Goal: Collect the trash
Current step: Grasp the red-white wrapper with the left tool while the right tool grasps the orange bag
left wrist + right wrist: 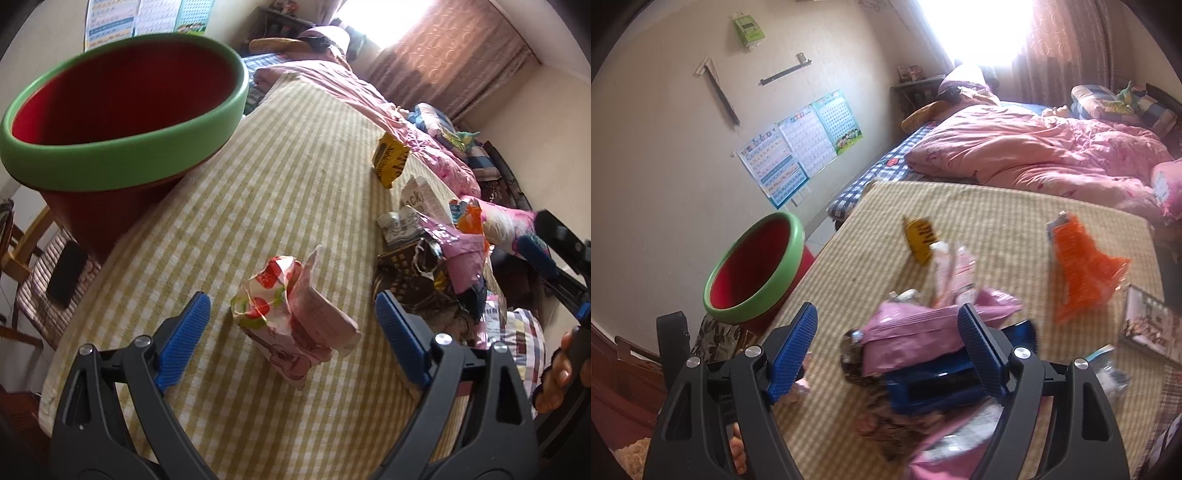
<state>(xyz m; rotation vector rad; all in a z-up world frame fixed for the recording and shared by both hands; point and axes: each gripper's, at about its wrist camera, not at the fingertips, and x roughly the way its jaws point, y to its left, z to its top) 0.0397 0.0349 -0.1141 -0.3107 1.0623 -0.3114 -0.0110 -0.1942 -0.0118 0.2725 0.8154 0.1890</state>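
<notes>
My left gripper (293, 325) is open, its blue pads either side of a crumpled strawberry-print pink wrapper (291, 321) that lies on the yellow checked table (258, 192). A red bin with a green rim (122, 114) stands at the table's left edge; it also shows in the right wrist view (753, 269). My right gripper (886, 339) is open above a heap of wrappers: a pink-purple bag (916, 332), a blue packet (942, 380) and a brown one (886, 417). An orange packet (1082, 269) and a yellow wrapper (919, 236) lie farther back.
A bed with a pink quilt (1034, 147) runs along the table's far side. A chair with a dark phone (66, 277) stands left of the table. A framed picture (1148, 325) sits at the table's right edge. Posters (798, 144) hang on the wall.
</notes>
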